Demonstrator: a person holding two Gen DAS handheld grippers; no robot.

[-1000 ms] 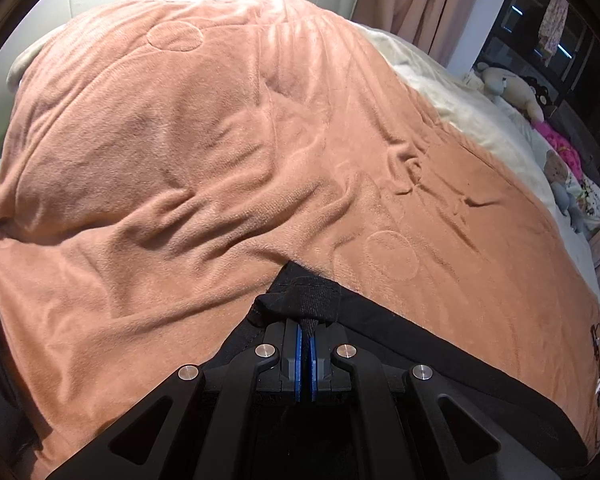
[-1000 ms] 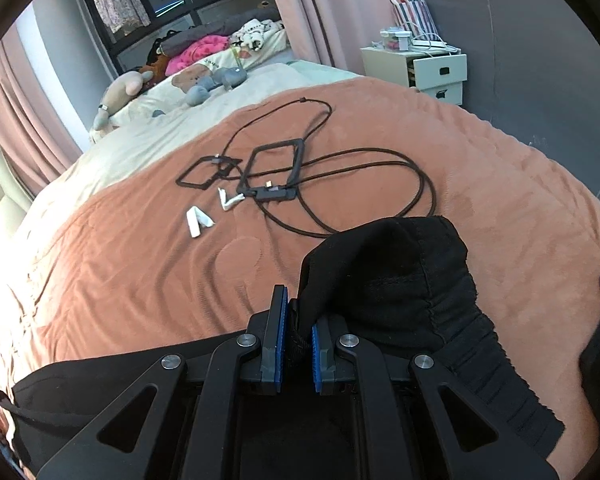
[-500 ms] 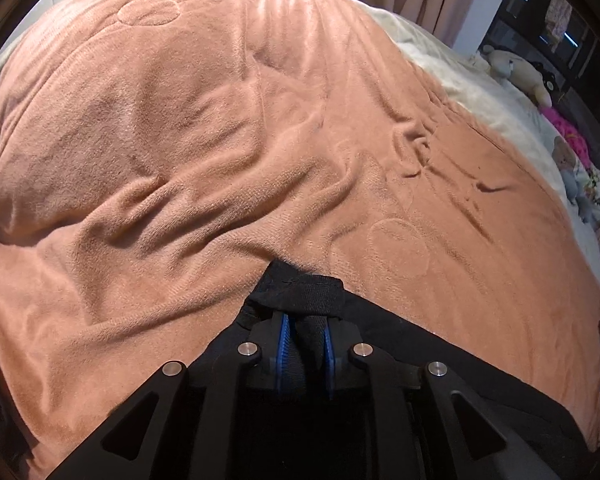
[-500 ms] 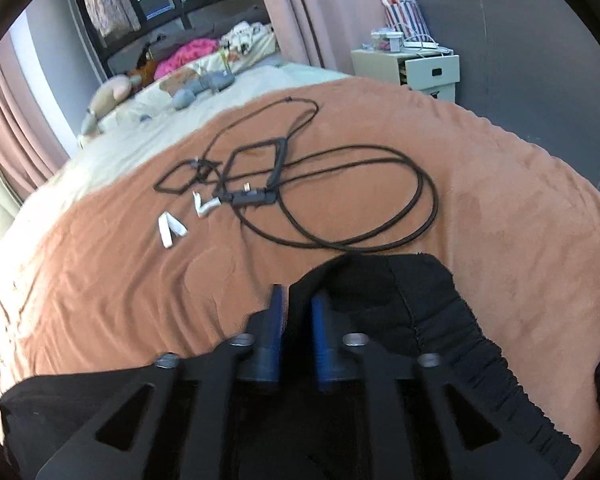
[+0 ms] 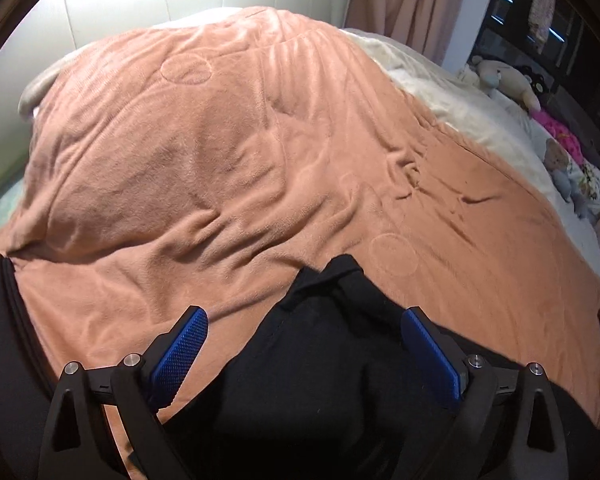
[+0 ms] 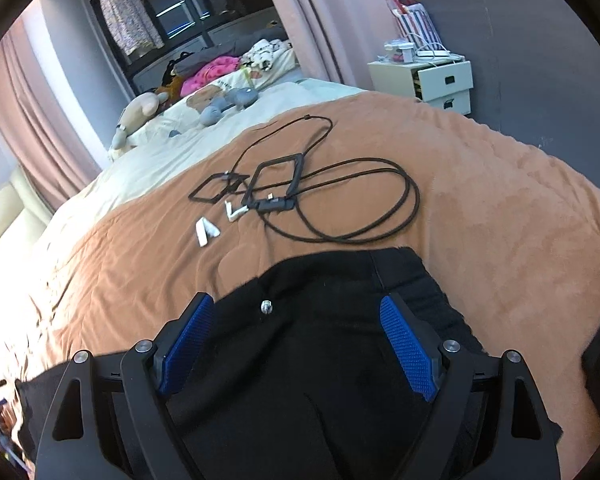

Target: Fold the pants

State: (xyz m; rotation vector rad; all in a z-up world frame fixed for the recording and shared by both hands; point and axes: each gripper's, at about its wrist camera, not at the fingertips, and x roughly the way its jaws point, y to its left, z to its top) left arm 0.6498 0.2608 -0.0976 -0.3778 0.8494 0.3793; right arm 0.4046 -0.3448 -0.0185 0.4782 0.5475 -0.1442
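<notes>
Black pants [image 5: 320, 360] lie flat on an orange-brown blanket [image 5: 220, 160] that covers a bed. In the left wrist view a folded corner of the cloth sits between my left gripper's [image 5: 306, 322] blue pads [image 5: 180, 350], which touch nothing; the jaws are opening wide. In the right wrist view the waistband end of the pants [image 6: 320, 340], with a small silver button [image 6: 266, 306], lies between the spread pads [image 6: 406, 346] of my right gripper [image 6: 296, 312]. Its jaws are opening too, clear of the cloth.
A looped black cable [image 6: 340, 204], two thin black frames [image 6: 276, 180] and small white pieces [image 6: 206, 232] lie on the blanket beyond the pants. Soft toys [image 6: 220, 108] sit on a cream sheet further back. A white bedside cabinet [image 6: 436, 84] stands at the right, a padded headboard [image 5: 160, 4] at the far left.
Both grippers were shut on pinched folds of the pants; both have spread wide and let go. The cloth has dropped flat onto the blanket, and both views have drawn back a little.
</notes>
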